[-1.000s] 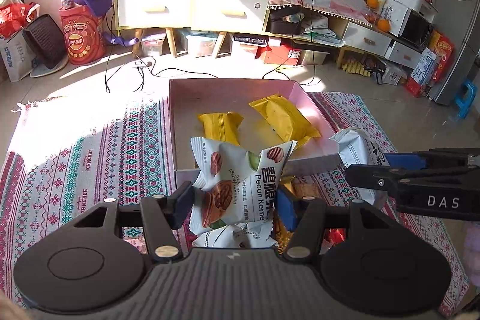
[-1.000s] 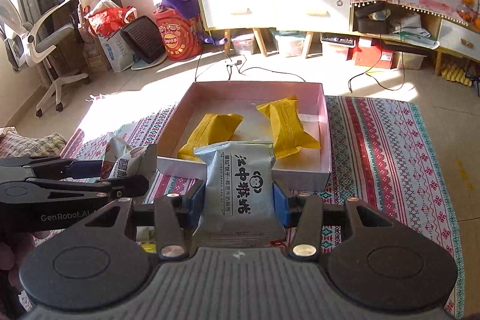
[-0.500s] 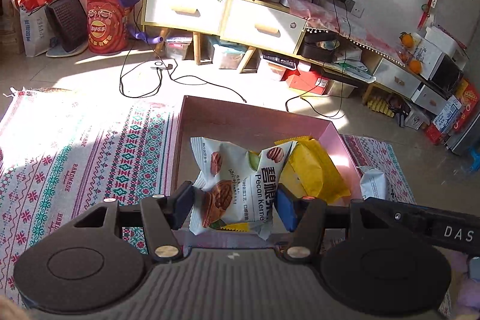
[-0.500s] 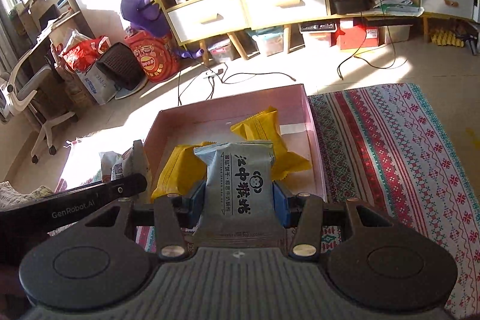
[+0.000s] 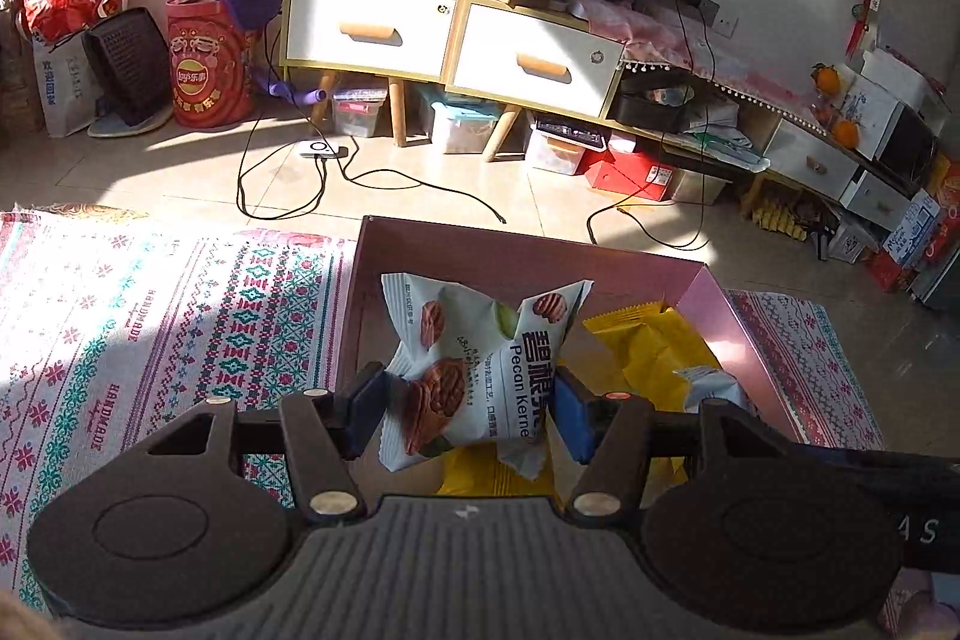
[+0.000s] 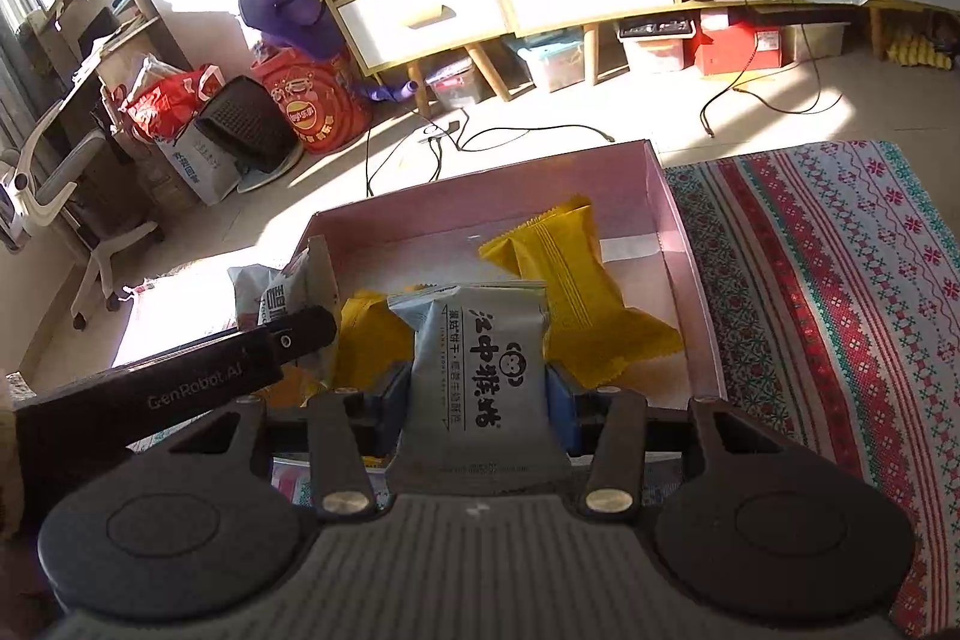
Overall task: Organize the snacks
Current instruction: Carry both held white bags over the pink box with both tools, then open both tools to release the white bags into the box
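Note:
A pink box (image 5: 720, 292) (image 6: 684, 244) lies on a patterned rug and holds two yellow snack packs (image 6: 570, 274) (image 6: 366, 334). My left gripper (image 5: 468, 415) is shut on a white pecan kernel packet (image 5: 480, 370), hanging over the box's left part. My right gripper (image 6: 474, 406) is shut on a grey biscuit packet (image 6: 480, 376) above the box's near edge. In the right wrist view the left gripper's dark finger (image 6: 180, 382) crosses at the left with the pecan packet (image 6: 276, 292) at its tip. Yellow packs (image 5: 654, 346) show behind the pecan packet in the left wrist view.
The rug (image 5: 150, 328) (image 6: 840, 280) spreads to both sides of the box. Cables (image 5: 360, 172) trail over the tiled floor beyond it. Cabinets with drawers (image 5: 456, 34), storage bins, a red snack tub (image 5: 204, 64) and an office chair (image 6: 66, 196) line the far side.
Both grippers have moved forward and down over the pink box, each rolling a little, with their packets still clamped. The box now looks closer and larger in both views.

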The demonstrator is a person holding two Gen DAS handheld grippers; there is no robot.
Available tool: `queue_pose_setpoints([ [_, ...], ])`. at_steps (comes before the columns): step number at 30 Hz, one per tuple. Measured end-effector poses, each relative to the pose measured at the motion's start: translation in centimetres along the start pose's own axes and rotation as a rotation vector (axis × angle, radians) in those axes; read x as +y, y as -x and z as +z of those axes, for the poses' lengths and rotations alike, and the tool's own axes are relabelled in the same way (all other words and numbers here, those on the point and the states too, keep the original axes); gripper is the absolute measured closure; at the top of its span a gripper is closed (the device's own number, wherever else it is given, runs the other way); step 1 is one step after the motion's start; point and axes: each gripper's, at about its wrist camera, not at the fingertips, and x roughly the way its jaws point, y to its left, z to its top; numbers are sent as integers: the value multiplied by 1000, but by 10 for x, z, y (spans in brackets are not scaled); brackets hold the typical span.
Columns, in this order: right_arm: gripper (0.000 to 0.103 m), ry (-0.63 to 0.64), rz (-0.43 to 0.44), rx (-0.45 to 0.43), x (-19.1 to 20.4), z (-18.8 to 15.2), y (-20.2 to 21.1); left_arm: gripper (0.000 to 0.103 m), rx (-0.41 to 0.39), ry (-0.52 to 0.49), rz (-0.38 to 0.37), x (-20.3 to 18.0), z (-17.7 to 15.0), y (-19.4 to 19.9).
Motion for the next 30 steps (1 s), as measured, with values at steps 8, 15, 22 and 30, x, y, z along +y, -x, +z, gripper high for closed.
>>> queue_pose_setpoints([
  [8, 48, 35, -2, -3, 5, 4, -2, 30, -36, -8, -9, 0, -1, -2],
  [15, 25, 75, -11, -19, 9, 6, 4, 10, -50, -20, 1, -1, 1, 3],
  [22, 15, 78, -14, -25, 4, 7, 15, 5, -45, -49, 3, 1, -2, 17],
  [30, 9, 84, -16, -42, -3, 1, 38, 0, -23, -71, 19, 8, -9, 40],
])
